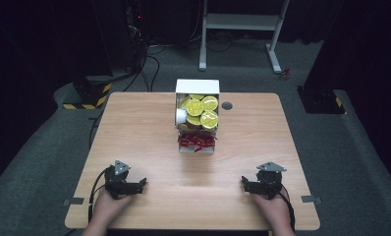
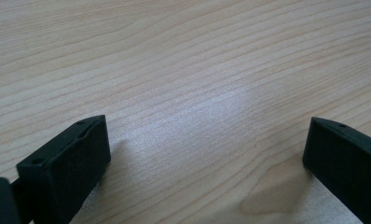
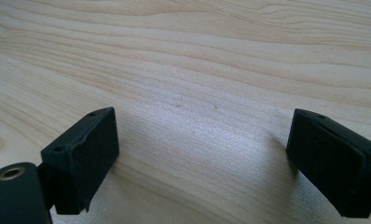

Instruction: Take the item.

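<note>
A white box (image 1: 197, 87) stands at the middle back of the wooden table (image 1: 134, 128). It holds several yellow-lidded cups (image 1: 202, 111) and a white cup (image 1: 181, 116), with red packets (image 1: 196, 140) in its front part. My left gripper (image 1: 126, 187) rests low on the table near the front left, held by a hand. In the left gripper view this gripper (image 2: 207, 144) is open over bare wood. At the front right, my right gripper (image 1: 259, 185) rests the same way. The right gripper (image 3: 202, 140) is open too, nothing between the jaws.
A small dark round grommet (image 1: 227, 105) sits in the tabletop right of the box. Beyond the table, on grey carpet, are a white desk frame (image 1: 242, 29), black stands with yellow-black striped bases (image 1: 85, 96) and cables. Bare wood lies between the grippers and the box.
</note>
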A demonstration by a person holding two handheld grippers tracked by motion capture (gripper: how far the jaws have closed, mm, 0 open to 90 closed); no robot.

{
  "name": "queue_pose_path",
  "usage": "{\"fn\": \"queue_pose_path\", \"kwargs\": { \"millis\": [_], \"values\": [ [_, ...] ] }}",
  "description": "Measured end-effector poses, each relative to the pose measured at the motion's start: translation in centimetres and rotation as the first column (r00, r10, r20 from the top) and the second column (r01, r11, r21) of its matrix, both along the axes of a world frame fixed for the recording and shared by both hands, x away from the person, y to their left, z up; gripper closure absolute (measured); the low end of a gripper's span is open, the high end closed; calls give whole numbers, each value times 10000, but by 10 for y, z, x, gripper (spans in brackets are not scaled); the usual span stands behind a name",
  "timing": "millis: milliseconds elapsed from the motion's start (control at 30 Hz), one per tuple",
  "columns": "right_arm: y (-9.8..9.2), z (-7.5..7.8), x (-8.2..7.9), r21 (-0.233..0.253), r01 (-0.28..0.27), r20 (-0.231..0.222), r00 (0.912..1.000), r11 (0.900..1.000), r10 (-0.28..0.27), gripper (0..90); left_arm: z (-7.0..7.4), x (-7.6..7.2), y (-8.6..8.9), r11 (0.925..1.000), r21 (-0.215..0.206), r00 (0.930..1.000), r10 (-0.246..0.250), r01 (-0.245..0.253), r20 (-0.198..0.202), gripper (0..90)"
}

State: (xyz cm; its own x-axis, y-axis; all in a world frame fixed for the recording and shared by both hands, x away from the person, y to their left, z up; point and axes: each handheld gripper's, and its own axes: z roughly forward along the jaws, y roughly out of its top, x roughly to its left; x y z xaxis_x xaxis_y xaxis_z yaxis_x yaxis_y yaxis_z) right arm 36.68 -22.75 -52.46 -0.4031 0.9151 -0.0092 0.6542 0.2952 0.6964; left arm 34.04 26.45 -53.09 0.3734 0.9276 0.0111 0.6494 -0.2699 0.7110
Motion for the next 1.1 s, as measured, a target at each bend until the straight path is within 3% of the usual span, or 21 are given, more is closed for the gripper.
{"fn": "queue_pose_path", "kwargs": {
  "millis": [600, 767, 967, 1100],
  "values": [
    [-1, 3, 3, 77, -50, -219, 9997, 10000, 52, 90, 0, 0, 0, 10000, -9, 10000, -21, 21, -42, 3],
    [1, 6, 0, 73, -168, 378, 9991, 9998, 165, 91, 0, 0, 0, 10000, -6, 10000, -22, 22, -43, 3],
    [3, 7, 1, 329, -361, 280, 9990, 9988, 352, 91, 0, 0, 0, 10000, -9, 10000, -20, 20, -46, 3],
    [6, 10, -1, 336, -456, 620, 9971, 9984, 434, 91, 0, 0, 0, 10000, -9, 10000, -19, 19, -43, 3]
  ]
}}
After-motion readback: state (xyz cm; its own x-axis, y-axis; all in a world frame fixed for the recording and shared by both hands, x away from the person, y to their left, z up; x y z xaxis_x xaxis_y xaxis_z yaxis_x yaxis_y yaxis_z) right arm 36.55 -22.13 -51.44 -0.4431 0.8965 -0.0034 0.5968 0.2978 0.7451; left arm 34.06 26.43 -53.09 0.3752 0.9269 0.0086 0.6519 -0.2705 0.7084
